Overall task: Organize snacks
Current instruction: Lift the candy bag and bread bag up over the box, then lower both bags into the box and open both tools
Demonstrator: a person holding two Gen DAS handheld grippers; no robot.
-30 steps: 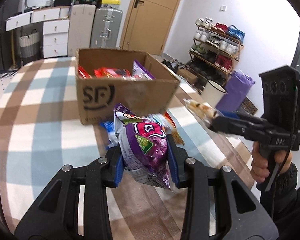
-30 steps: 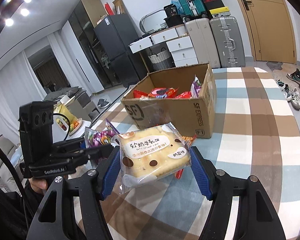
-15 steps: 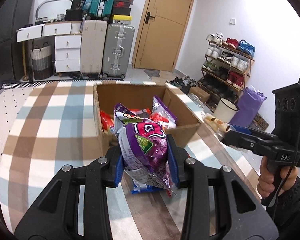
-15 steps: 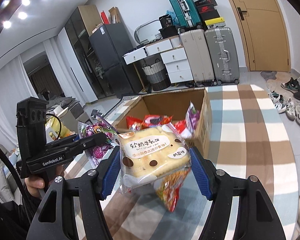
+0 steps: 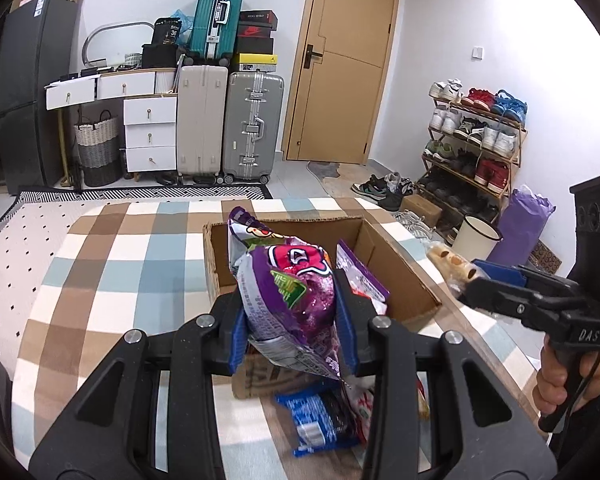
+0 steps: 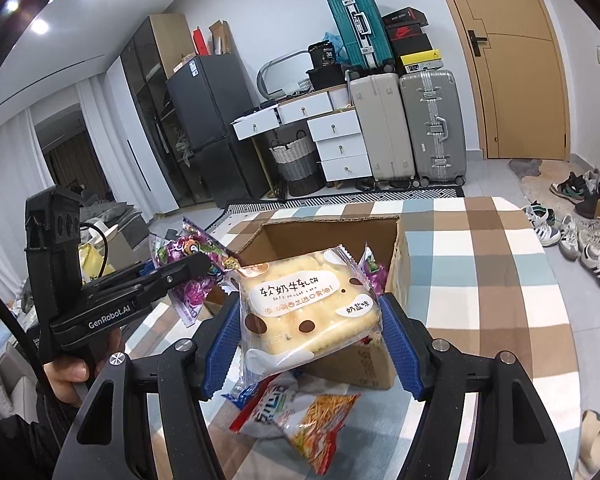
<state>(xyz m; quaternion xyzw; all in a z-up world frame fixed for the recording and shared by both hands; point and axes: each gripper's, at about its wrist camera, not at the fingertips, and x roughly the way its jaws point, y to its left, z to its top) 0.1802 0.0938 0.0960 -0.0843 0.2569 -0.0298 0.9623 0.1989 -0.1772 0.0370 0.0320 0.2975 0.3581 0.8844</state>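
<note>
My left gripper (image 5: 292, 320) is shut on a purple snack bag (image 5: 288, 288) and holds it above the near edge of the open cardboard box (image 5: 404, 276). My right gripper (image 6: 312, 336) is shut on a pale biscuit pack (image 6: 308, 304), held above the box's (image 6: 396, 248) near side. The box holds a purple packet (image 5: 360, 276) and red packets. The right gripper shows in the left wrist view (image 5: 476, 276). The left gripper shows in the right wrist view (image 6: 196, 268).
A blue packet (image 5: 320, 420) and a white and orange snack packet (image 6: 300, 412) lie on the checked tablecloth (image 5: 112, 280) in front of the box. Suitcases (image 5: 228, 120), drawers, a door and a shoe rack (image 5: 476, 136) stand behind the table.
Both grippers have risen and moved forward with their packs, from in front of the box's side to above its open top. The inside of the box now shows.
</note>
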